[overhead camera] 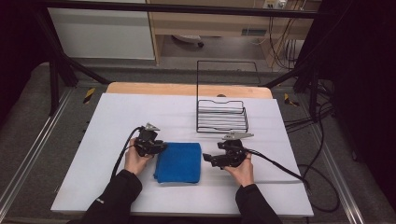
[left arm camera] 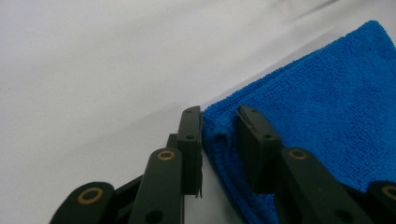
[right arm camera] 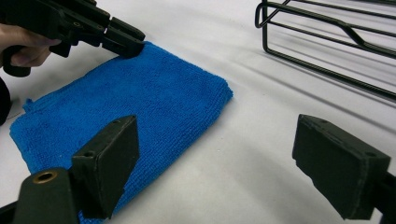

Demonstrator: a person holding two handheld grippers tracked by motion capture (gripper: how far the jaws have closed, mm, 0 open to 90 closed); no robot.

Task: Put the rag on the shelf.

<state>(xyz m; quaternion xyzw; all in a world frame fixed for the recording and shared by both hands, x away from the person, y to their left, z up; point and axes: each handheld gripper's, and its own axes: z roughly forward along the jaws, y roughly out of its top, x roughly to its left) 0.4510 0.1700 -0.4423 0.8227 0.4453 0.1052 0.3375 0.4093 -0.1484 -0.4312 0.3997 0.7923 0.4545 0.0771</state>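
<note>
White table (overhead camera: 116,116) — left gripper (left arm camera: 219,135) pinching blue cloth (left arm camera: 327,102); right gripper (right arm camera: 219,163) wide.

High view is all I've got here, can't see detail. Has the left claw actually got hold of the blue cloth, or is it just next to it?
Observer: In the left gripper view, the left claw has its jaws on either side of a corner of the blue cloth, nearly shut, with a small fold bunched between them.
Operator: And the right claw, is it open?
Observer: Yes. In the right gripper view, the right claw has its jaws wide apart, with bare white table between them and nothing held.
Operator: Is the cloth one layer?
Observer: No. The left gripper view shows stacked edges, so it is folded.
</note>
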